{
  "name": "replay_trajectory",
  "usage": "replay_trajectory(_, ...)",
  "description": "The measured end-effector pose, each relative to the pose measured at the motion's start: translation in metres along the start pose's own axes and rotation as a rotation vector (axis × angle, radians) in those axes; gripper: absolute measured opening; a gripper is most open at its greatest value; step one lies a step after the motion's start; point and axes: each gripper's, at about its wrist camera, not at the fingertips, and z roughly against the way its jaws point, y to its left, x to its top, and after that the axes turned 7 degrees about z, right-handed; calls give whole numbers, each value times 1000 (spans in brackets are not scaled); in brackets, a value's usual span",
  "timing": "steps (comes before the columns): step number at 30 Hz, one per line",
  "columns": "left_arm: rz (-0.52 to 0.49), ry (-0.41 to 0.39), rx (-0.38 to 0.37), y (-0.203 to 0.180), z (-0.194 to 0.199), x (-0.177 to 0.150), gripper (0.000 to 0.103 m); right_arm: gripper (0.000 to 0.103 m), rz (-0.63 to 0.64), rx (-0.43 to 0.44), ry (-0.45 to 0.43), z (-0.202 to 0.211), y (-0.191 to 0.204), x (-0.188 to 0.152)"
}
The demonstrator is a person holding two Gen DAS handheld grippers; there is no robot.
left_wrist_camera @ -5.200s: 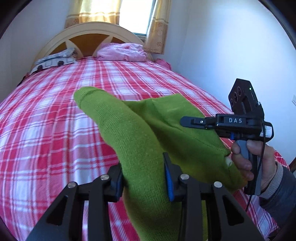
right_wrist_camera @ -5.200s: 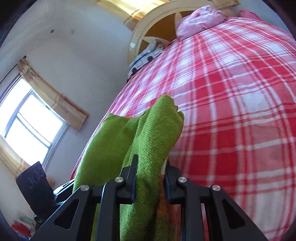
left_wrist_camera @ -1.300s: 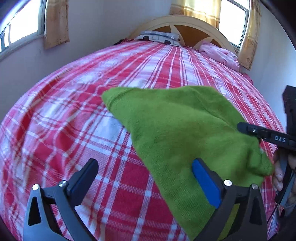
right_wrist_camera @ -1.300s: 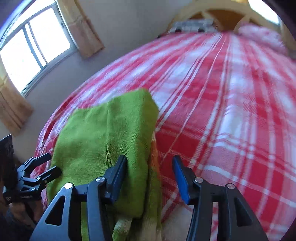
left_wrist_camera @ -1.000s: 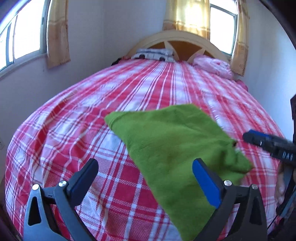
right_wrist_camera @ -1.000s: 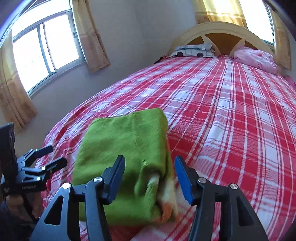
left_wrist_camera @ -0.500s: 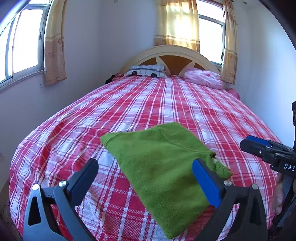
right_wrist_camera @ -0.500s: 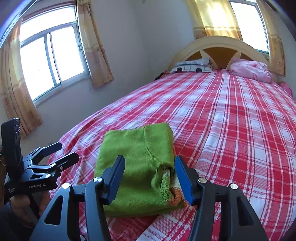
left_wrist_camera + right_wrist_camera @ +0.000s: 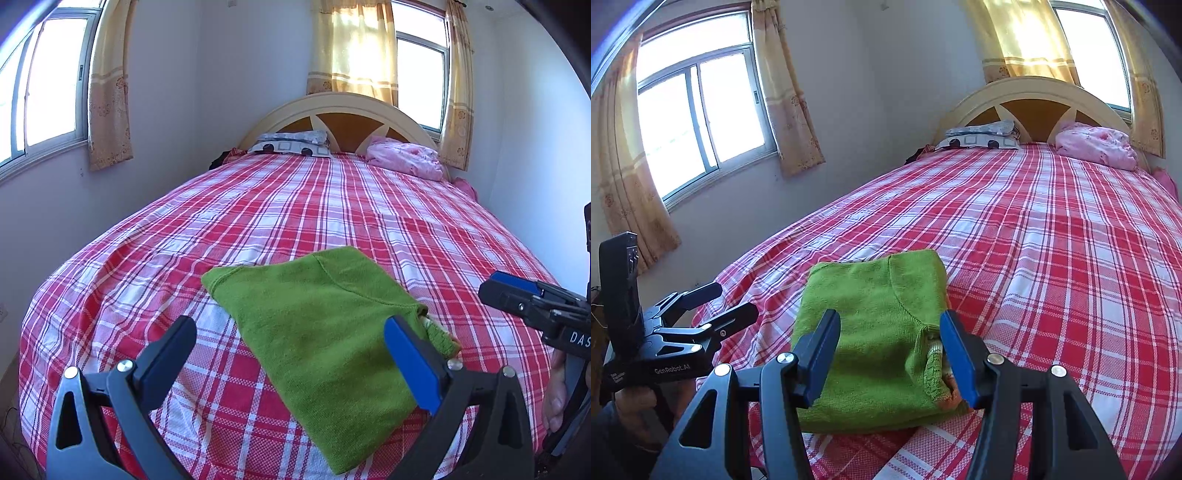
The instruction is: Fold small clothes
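A green knitted garment [image 9: 325,325] lies folded flat on the red plaid bed [image 9: 295,206], near its foot. It also shows in the right wrist view [image 9: 875,332], with an orange and pale trim at its right end. My left gripper [image 9: 291,354] is open and empty, held above and just short of the garment. My right gripper [image 9: 890,350] is open and empty, also above the garment's near edge. Each gripper shows in the other's view: the right one [image 9: 532,306] at the right edge, the left one [image 9: 709,306] at the left.
A pink bundle of cloth [image 9: 406,158] and a patterned pillow [image 9: 291,144] lie at the headboard [image 9: 340,110]. Walls with curtained windows [image 9: 701,110] stand close on the left and behind the bed. A wall runs along the bed's right side.
Both grippers let go of the green garment and opened. It now lies folded on the bed. Both grippers have pulled back and up from it.
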Motion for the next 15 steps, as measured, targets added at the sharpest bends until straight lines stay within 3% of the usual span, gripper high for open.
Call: replay_trajectory(15,-14,-2,-3,-5,2,-1,103,58,3,4,-17,6,3,0)
